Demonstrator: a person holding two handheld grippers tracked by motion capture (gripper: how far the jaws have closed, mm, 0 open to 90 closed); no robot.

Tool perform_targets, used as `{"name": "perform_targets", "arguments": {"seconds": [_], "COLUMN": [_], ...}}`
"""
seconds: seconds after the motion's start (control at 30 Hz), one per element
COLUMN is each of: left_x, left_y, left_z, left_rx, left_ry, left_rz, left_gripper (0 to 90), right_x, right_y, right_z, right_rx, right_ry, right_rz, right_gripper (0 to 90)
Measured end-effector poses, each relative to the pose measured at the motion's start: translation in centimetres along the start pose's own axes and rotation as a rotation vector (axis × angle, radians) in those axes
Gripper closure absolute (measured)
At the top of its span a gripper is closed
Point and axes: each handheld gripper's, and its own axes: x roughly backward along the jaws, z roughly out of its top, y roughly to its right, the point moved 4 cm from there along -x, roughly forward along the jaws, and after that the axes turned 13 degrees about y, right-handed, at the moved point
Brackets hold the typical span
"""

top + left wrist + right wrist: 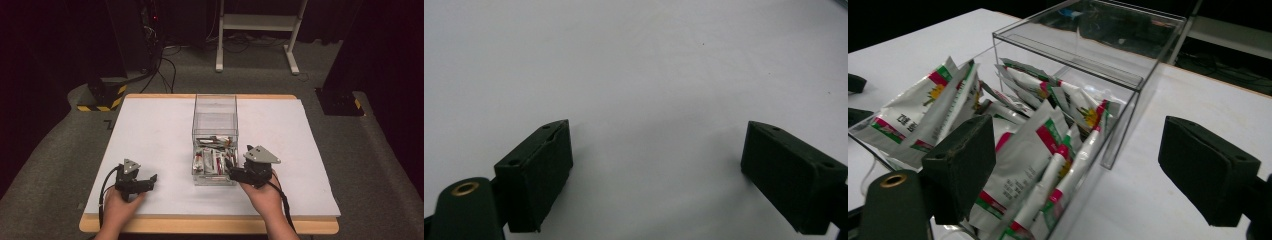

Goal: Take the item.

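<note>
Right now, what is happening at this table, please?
A person sits at a white table holding a gripper in each hand. The right gripper, jaws open, is at the near end of a clear plastic box whose pulled-out drawer is full of sachets. The left gripper rests open on bare table, holding nothing.

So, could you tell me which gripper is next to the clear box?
The right gripper, at the box's near end beside the sachets; the left gripper sits apart over bare table.

Packet (1020,165) print too blurred to read; clear box (1128,80) near end cut by frame btm.
</note>
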Motion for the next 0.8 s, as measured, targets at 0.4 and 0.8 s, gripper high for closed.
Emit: {"name": "perform_targets", "arguments": {"seconds": [0.4,0.8], "left_x": [0.0,0.0], "left_y": [0.0,0.0], "left_z": [0.0,0.0], "left_rx": [0.001,0.001], "left_ry": [0.000,0.000], "left_rz": [0.000,0.000], "left_gripper": [13.3,13.3], "right_x": [-1.1,-1.7], "right_y": [-2.1,-3.6], "right_z": [0.1,-0.2], "right_rx": [0.010,0.027], "right_ry": [-0.005,-0.025], "right_rz": [0.052,0.093], "right_gripper": [15.7,15.7]}}
